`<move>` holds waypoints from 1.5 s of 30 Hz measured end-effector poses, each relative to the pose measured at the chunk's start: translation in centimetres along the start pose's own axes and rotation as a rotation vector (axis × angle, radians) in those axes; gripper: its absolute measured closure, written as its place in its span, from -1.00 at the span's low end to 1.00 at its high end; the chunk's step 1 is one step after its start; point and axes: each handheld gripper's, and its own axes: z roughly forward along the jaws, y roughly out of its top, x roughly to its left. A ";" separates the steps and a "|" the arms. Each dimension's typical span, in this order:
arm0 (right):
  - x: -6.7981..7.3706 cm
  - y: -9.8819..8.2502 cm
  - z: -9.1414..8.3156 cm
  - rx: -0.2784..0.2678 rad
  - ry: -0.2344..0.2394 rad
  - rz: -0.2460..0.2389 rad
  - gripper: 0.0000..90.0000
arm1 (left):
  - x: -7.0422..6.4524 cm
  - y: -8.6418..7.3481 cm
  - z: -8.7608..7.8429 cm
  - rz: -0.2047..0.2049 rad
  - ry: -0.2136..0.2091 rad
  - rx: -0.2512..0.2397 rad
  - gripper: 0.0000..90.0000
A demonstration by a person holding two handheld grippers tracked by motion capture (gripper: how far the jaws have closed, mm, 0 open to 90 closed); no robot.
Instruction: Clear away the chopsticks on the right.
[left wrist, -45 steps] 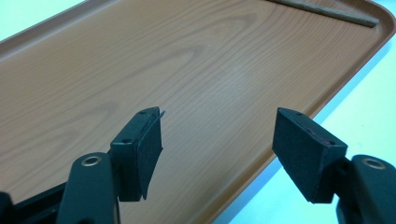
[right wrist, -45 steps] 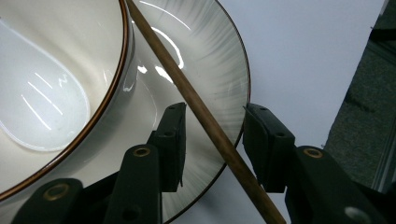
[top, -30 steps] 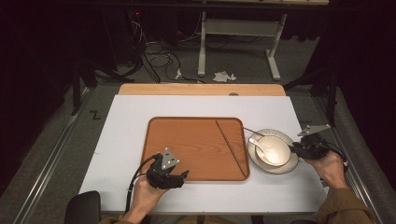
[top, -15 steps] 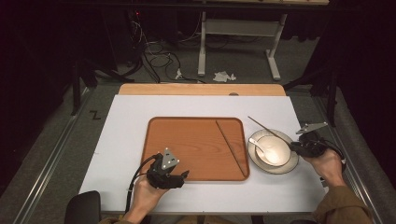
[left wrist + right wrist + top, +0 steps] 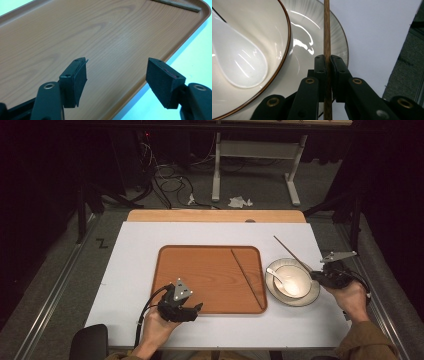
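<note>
My right gripper (image 5: 316,276) (image 5: 327,65) is shut on a brown wooden chopstick (image 5: 290,252) (image 5: 327,30), which points up and to the left above the table beside the bowl. A white bowl (image 5: 292,280) (image 5: 249,30) holding a white spoon (image 5: 283,282) (image 5: 237,62) sits on a pale plate (image 5: 312,296) (image 5: 332,32). A second chopstick (image 5: 247,277) (image 5: 175,5) lies on the right part of the wooden tray (image 5: 200,275) (image 5: 75,37). My left gripper (image 5: 195,310) (image 5: 116,75) is open and holds nothing, just above the tray's near edge.
The tray and plate rest on a white table top (image 5: 140,250) with a wooden strip (image 5: 215,216) at the far edge. Cables, crumpled paper (image 5: 239,201) and a white stand (image 5: 260,150) lie on the dark floor beyond.
My right gripper has lifted the chopstick off the bowl and plate; it now sticks out toward the far left above the table. The left gripper has stayed in place.
</note>
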 end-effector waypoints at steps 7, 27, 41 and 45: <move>0.8 0.4 -2.6 -0.068 -0.001 0.020 0.89 | -0.1 0.2 0.1 0.004 -0.010 -0.006 -0.27; 9.2 2.5 -6.6 -0.132 0.068 -0.060 0.89 | -0.3 0.9 0.8 0.037 -0.045 -0.005 -0.27; 14.8 3.7 -4.5 -0.117 0.152 -0.057 0.88 | -0.4 1.1 0.9 0.045 -0.055 -0.002 -0.27; 15.9 4.1 -3.4 -0.098 0.168 -0.051 0.88 | -0.4 1.1 0.9 0.044 -0.055 -0.004 -0.27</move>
